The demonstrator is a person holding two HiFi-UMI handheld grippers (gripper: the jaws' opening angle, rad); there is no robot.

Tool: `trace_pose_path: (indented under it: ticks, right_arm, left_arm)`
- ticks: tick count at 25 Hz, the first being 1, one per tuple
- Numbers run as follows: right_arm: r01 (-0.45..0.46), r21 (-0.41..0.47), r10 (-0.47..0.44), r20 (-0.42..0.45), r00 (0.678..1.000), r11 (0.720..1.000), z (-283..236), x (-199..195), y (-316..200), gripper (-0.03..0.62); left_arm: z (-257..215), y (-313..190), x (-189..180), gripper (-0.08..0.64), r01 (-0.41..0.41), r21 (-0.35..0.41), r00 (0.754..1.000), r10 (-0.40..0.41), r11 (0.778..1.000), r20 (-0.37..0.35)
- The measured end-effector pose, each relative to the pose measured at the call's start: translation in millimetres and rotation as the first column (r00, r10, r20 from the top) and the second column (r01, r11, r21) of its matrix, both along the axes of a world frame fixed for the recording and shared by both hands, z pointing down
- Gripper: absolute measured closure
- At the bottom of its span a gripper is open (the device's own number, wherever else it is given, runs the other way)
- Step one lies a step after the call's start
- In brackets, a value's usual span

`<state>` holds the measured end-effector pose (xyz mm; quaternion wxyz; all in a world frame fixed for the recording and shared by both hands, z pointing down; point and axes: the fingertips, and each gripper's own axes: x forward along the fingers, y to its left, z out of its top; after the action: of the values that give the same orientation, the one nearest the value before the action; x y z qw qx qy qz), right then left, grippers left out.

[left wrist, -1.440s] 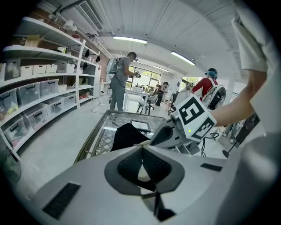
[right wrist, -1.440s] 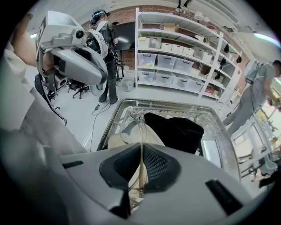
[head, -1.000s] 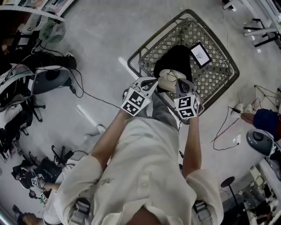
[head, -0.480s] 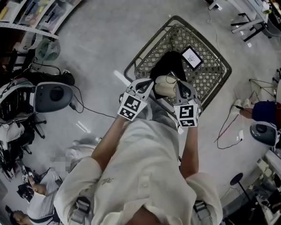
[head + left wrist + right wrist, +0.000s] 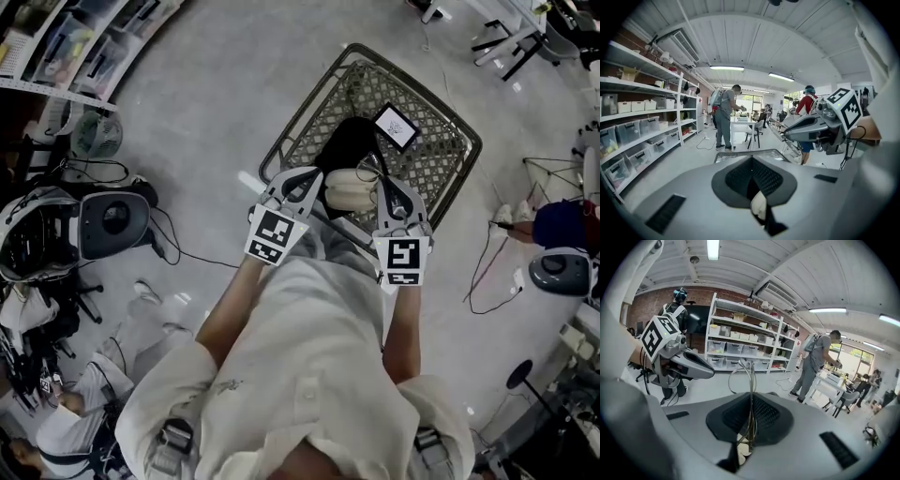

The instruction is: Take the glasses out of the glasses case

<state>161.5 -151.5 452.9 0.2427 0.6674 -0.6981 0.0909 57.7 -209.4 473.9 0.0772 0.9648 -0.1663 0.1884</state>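
One case was held in the air above the cart, between the two grippers, with its long axis running roughly from one to the other. The left gripper had its jaws closed on the case's left end; the left gripper view showed a cream edge pinched between them. The right gripper was at the case's right end, its jaws closed on one pair of thin wire glasses, whose frame rose edge-on past the jaw tips. In the right gripper view a cream patch of the case showed just below the jaws, so the glasses were at most partly clear of it; whether any part remained inside could not be told. The right gripper was the nearer to the glasses, and separation probably called for drawing it rightward, away from the case, while the left gripper held firm. Count: one case, one pair of glasses, two grippers, one cart.
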Motion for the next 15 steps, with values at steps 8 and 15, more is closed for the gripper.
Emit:
trace_pose_path:
  ticks: [8,15]
  right_arm:
    - [-0.010,0.066,0.008,0.028,1.000,0.998,-28,-10,10,0.574]
    - [0.000,0.068,-0.002,0.030,1.000,0.998,-30,-14,10,0.574]
  left_arm:
    - [-19,7,0,0.548,-0.004,0.015,1.000,0.005,1.000,-0.031]
    - [-25,9,-1,0.548,-0.003,0.024,0.999,0.004,1.000,-0.032]
